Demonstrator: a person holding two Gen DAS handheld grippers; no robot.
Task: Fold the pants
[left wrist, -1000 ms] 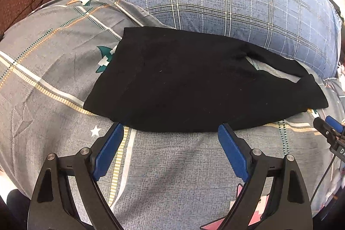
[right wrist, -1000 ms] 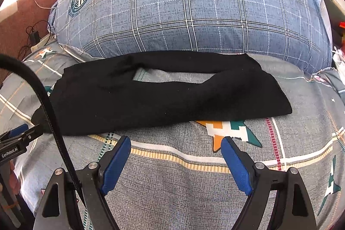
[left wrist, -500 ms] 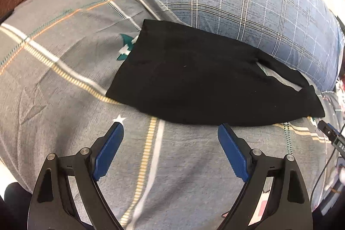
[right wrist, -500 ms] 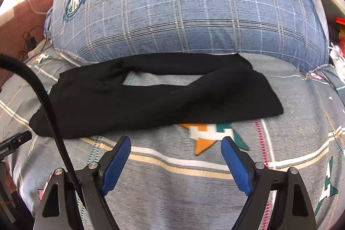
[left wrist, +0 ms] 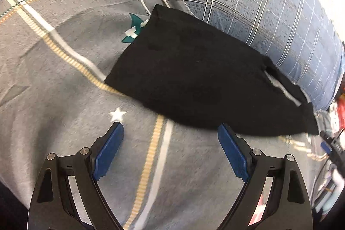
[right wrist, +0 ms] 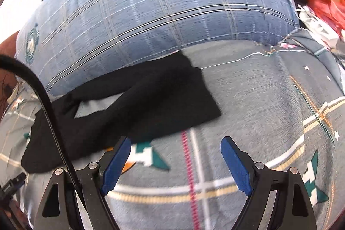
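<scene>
Black pants point(left wrist: 194, 79) flat, legs slightly parted.

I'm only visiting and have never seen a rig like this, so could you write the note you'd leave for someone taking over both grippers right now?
Left gripper: open, empty, above the grey patterned bedspread, near the waist end of the black fabric pants; not touching them.
Right gripper: open, empty, near the leg ends of the pants.
The pants lie flat along the big blue plaid pillow, legs side by side with a gap of bedspread showing between them.
Done: pants laid out. No fold is visible.
Left: grasp the edges, bring one leg over the other, then probably fold the length in on itself.
</scene>
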